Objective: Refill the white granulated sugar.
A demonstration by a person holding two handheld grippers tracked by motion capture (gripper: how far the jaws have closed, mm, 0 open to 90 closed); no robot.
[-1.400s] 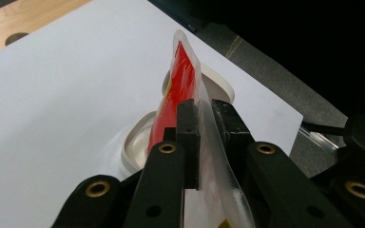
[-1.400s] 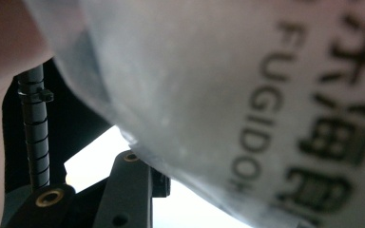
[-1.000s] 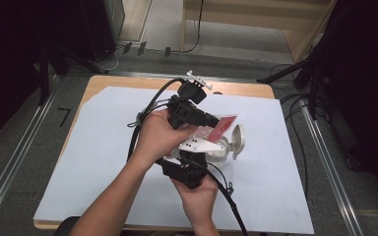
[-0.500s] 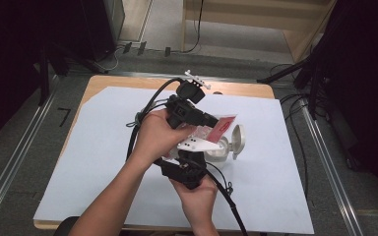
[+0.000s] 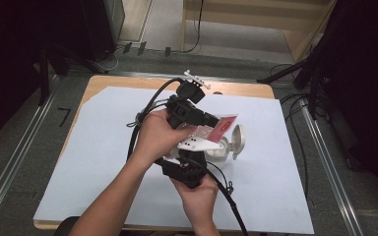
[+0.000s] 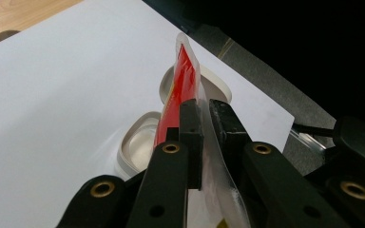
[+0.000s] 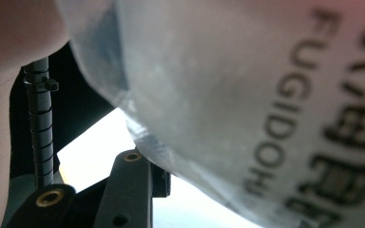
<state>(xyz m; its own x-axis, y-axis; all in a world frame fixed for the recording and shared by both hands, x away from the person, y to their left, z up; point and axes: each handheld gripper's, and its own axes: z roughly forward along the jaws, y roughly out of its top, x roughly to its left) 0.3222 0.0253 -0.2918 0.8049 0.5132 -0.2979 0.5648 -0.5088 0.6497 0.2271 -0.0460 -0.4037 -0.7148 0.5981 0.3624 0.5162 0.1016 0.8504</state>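
my left gripper [image 6: 204,123] is closed on the edge of a red and clear packet [image 6: 183,80], held upright over the white sheet [image 5: 103,142] near table centre. a small open white container [image 6: 140,142] sits just below it, hinged lid [image 5: 237,140] at about 3 o'clock. my right gripper [image 5: 189,169], at 6 o'clock of the packet, is pressed close against the printed film [image 7: 247,95]; i cannot tell its grip.

Honestly we can't spot any real change over that last second. Our left gripper [image 5: 211,119] is clamped on the red packet [image 5: 222,129] in the same spot above the white container [image 5: 225,146]. Our right gripper [image 5: 189,164] hasn't budged either.
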